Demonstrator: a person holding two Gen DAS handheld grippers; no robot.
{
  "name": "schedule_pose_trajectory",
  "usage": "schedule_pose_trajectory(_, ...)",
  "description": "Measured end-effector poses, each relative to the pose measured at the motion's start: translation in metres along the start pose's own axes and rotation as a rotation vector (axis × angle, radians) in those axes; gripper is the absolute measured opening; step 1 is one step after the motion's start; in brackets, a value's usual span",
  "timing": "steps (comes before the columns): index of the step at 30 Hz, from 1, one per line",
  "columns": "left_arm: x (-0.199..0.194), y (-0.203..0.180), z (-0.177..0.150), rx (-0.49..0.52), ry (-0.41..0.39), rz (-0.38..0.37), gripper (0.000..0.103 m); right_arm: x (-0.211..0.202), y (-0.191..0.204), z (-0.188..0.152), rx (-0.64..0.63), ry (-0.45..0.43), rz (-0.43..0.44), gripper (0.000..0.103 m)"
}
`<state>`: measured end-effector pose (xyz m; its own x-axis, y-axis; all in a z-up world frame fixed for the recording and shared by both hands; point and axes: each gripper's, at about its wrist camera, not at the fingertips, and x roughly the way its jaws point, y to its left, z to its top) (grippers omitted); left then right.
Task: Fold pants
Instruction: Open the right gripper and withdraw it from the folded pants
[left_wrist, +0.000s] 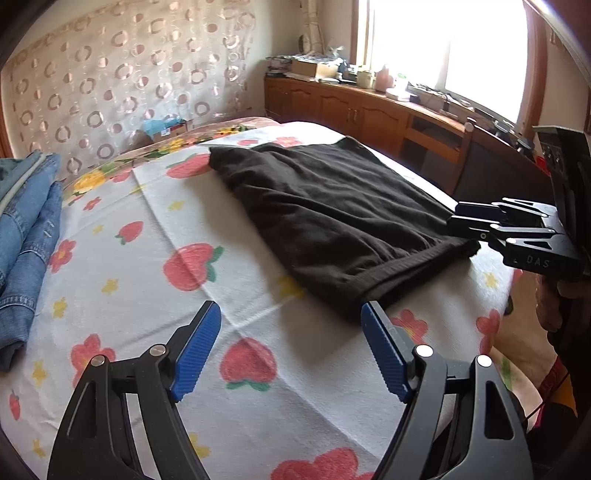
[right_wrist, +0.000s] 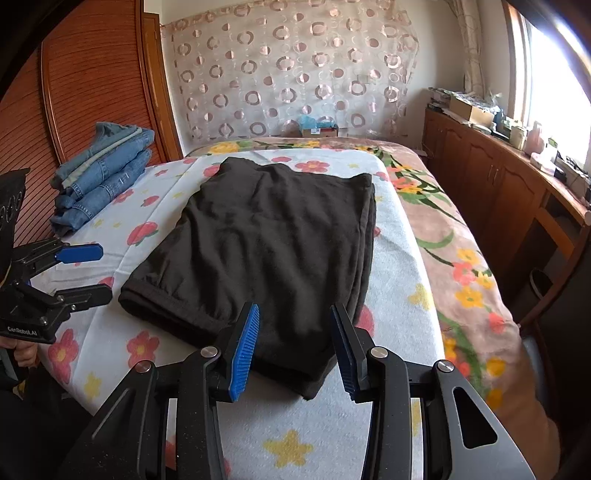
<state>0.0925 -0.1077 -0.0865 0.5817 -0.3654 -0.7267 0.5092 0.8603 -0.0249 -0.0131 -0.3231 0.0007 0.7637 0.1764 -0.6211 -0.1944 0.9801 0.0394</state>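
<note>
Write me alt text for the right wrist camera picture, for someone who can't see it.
Folded black pants lie on a flower-print bed cover, with the right claw open just over their near edge, gripping nothing. The left claw hangs open beside the pants at the left edge, and folded jeans are stacked at the far left.

Jeans stack (left_wrist: 26, 236) cut off by left-wrist view's left edge. Clutter on the cabinet top (right_wrist: 517, 136) too small/washed out by window glare (left_wrist: 461, 55) to ID. Pants (right_wrist: 266, 251) near edge partly hidden behind right tool (right_wrist: 293, 350) fingers.
</note>
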Motion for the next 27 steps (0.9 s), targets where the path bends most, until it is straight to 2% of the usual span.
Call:
schedule_pose_trajectory(9, 0.015, -0.006, 0.002, 0.026, 0.030, -0.007, 0.078, 0.009, -0.001, -0.003, 0.018, 0.015, 0.003, 0.041)
schedule_pose_trajectory(19, -0.004, -0.001, 0.007, 0.015, -0.023, -0.007, 0.077, 0.012, 0.000, -0.006, 0.033, 0.015, 0.009, 0.042)
schedule_pose_trajectory(21, 0.001, 0.000, 0.008, 0.015, -0.006, 0.002, 0.068, 0.012, -0.001, -0.007, 0.034, 0.014, 0.010, 0.042)
schedule_pose_trajectory(27, 0.014, -0.003, 0.004, 0.029, 0.032, -0.002, 0.067, 0.013, -0.003, -0.007, 0.041, 0.011, 0.018, 0.042)
